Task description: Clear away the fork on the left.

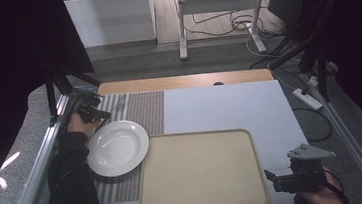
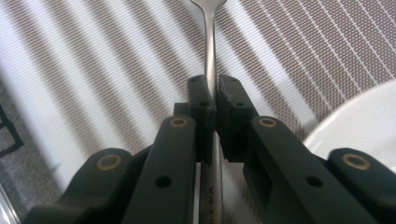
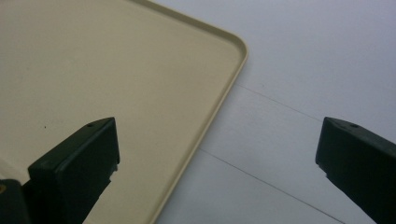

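Now: left gripper [image 2: 215, 100] clamped on fork [image 2: 211, 51] handle, right gripper [image 3: 217, 154] spread wide and holding nothing.

Fork lies on striped mat [image 2: 93, 70] at far left of surface [image 1: 229, 105], just beyond white plate [image 1: 117, 147]; in the left gripper view its metal handle runs up between the two black jaws, which press it from both sides, tines end cut off at the top edge. Plate rim shows at right of that view, apart from the fork. In the high view, left gripper [image 1: 100, 112] sits at the mat's far end with the hand behind it. Beige tray [image 1: 201, 173] sits beside the plate, touching or overlapping its rim. Right gripper [image 1: 271, 177] rests low by the tray's near right corner; its jaws straddle the tray edge [image 3: 219, 100], one over tray, one over bare surface.
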A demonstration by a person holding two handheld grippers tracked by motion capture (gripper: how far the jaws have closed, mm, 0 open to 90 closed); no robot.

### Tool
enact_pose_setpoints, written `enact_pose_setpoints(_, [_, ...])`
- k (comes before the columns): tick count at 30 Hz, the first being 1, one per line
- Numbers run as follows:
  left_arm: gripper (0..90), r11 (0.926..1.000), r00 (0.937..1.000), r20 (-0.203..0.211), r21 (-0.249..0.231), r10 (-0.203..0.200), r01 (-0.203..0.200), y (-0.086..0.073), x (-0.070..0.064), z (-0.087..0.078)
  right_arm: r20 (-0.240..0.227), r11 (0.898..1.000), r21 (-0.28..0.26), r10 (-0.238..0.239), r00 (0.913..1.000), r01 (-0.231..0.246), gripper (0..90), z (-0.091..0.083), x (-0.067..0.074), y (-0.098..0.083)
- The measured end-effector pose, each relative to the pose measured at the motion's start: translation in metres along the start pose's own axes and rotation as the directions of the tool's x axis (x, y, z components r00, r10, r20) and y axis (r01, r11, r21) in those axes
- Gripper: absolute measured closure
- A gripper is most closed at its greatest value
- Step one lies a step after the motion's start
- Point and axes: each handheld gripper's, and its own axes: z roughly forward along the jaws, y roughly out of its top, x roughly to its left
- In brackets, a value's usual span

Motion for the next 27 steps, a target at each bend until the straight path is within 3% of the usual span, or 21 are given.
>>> enact_pose_setpoints(5, [84.2, 0.9989, 0.999, -0.013, -0.02, -0.043, 0.043, -0.016, 0.011, -0.024, 0.001, 1.0, 0.002, -0.002, 1.0, 0.002, 0.3, 0.0, 0.001, 0.001])
enact_pose_setpoints(11, [84.2, 0.9983, 0.9987, -0.012, -0.033, -0.049, 0.049, -0.022, 0.006, -0.04, 0.004, 1.0, 0.002, -0.004, 1.0, 0.004, 0.3, 0.0, 0.001, 0.001])
enact_pose_setpoints(23, [84.1, 0.9994, 0.9997, 0.004, -0.025, -0.025, 0.025, -0.04, -0.037, -0.057, 0.002, 1.0, -0.003, -0.009, 1.0, 0.009, 0.3, 0.0, 0.001, 0.001])
enact_pose_setpoints(27, [84.1, 0.9993, 0.9992, 0.034, -0.032, -0.019, 0.02, -0.044, -0.05, -0.058, 0.001, 1.0, -0.001, -0.01, 1.0, 0.01, 0.3, 0.0, 0.001, 0.001])
